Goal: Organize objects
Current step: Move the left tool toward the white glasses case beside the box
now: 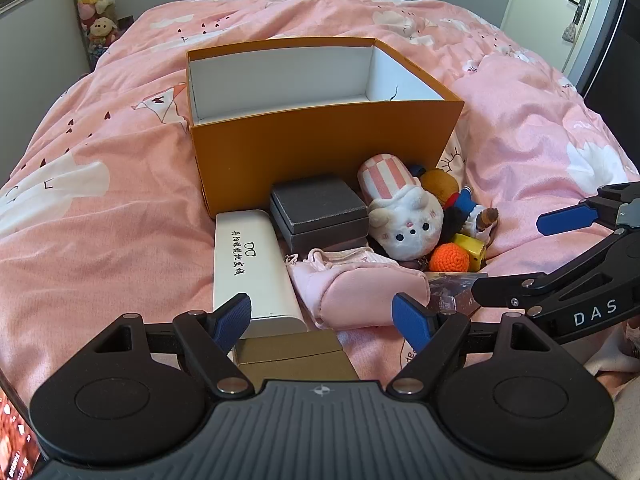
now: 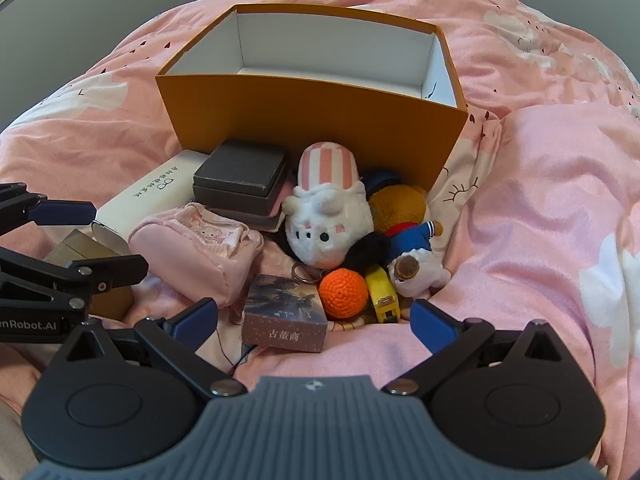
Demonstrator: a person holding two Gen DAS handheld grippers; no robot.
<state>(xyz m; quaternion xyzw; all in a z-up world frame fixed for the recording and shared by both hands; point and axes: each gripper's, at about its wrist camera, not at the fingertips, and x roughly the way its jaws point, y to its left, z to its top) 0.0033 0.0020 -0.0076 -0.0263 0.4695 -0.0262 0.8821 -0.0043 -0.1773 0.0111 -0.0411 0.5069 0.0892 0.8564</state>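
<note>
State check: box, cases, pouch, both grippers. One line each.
orange box: lid off, upright, nothing visible inside
dark grey case: lid shut
white glasses case: shut, lying flat
pink pouch: top gaping, slumped
cat plush: lying head toward the camera
small printed box: shut
left gripper: open, holding nothing
right gripper: open, holding nothing

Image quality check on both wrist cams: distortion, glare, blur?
Left wrist view: strong fisheye bending of the orange box, dark corner vignette, daylight soft, no glare, pile sharp. Right wrist view: same barrel distortion, bedspread slightly soft toward the edges, card box text legible, no motion blur.
</note>
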